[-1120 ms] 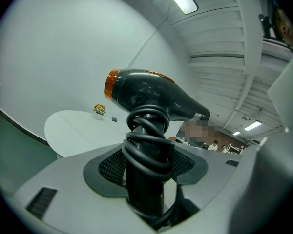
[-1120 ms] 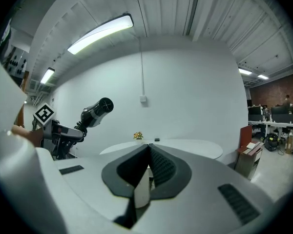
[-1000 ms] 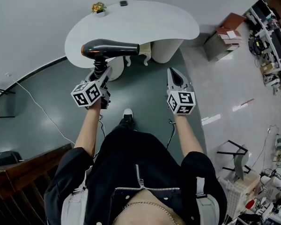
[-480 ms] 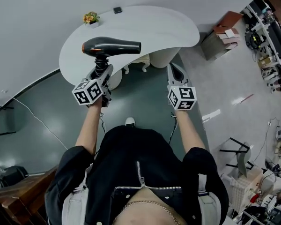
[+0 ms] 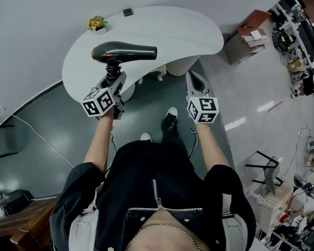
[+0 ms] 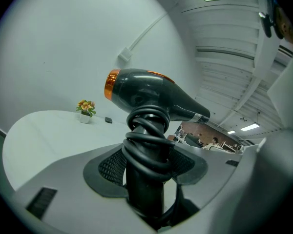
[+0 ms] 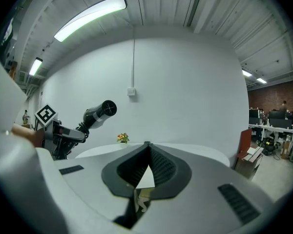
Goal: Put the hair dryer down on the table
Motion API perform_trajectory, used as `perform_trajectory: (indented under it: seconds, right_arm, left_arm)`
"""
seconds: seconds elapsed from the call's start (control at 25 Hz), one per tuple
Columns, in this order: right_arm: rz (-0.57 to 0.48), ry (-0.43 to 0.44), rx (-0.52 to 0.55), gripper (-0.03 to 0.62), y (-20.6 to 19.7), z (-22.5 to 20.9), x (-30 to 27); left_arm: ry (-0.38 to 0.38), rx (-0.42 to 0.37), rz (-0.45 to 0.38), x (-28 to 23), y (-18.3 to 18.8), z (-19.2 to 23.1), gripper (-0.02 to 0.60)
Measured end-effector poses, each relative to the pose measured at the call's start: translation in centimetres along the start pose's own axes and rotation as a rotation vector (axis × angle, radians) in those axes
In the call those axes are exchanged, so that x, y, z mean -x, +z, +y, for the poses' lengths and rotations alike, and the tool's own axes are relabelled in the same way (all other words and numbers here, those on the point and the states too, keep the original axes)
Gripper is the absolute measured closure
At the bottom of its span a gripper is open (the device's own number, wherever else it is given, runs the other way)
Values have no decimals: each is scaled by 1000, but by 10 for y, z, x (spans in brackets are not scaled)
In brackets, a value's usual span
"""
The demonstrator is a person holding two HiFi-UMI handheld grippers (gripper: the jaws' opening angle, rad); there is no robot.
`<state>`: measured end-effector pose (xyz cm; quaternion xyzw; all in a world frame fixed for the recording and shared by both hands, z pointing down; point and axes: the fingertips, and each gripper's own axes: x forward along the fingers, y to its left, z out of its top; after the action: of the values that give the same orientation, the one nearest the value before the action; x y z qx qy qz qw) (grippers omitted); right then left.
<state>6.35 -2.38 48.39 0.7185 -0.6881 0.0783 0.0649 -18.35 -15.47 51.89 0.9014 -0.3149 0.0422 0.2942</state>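
Observation:
A black hair dryer point(image 5: 124, 52) with an orange rear end stands handle-down in my left gripper point(image 5: 113, 80), which is shut on its cord-wrapped handle point(image 6: 145, 150). It hangs over the near left edge of the white curved table point(image 5: 172, 30), nozzle pointing right. In the left gripper view the dryer body point(image 6: 146, 94) fills the middle, above the table point(image 6: 44, 133). My right gripper point(image 5: 193, 80) is shut and empty, held at the table's near edge to the right. The right gripper view shows its tips point(image 7: 146, 144) meeting, with the dryer point(image 7: 100, 113) off to the left.
A small flower pot point(image 5: 96, 23) and a little dark object point(image 5: 127, 12) sit at the table's far edge by the wall. The table's white base point(image 5: 180, 64) stands under it. Cardboard boxes point(image 5: 248, 38) lie right. The person's shoe point(image 5: 171, 115) is on the floor.
The person has stepped closer to the table, one shoe coming forward. The dryer, still held by the left gripper, now sits further over the tabletop. The right gripper stays shut.

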Motion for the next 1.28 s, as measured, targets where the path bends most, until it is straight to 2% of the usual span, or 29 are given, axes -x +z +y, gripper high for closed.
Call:
perform_trajectory:
  seconds: [0.36,0.68,0.96,1.12,1.28]
  right_arm:
    - [11,69,0,589,0,-28,-69]
    - [-5,209,10,589,30,-70,-165]
    - [-12,326,32,589,58,-118,-244]
    - [-6,374,31,589,63,-135,-280]
    - [-8,420,23,589,68,-131,-303]
  left_arm:
    - [61,11,-2,-47,14,17,325]
    - [169,31,-65,-106,48,23,325]
    - [267,99,-151,-160,79,25,325]
    - [323,103,-173,-177,84,22,325]
    - [357,117,-165,-186,80,26,325]
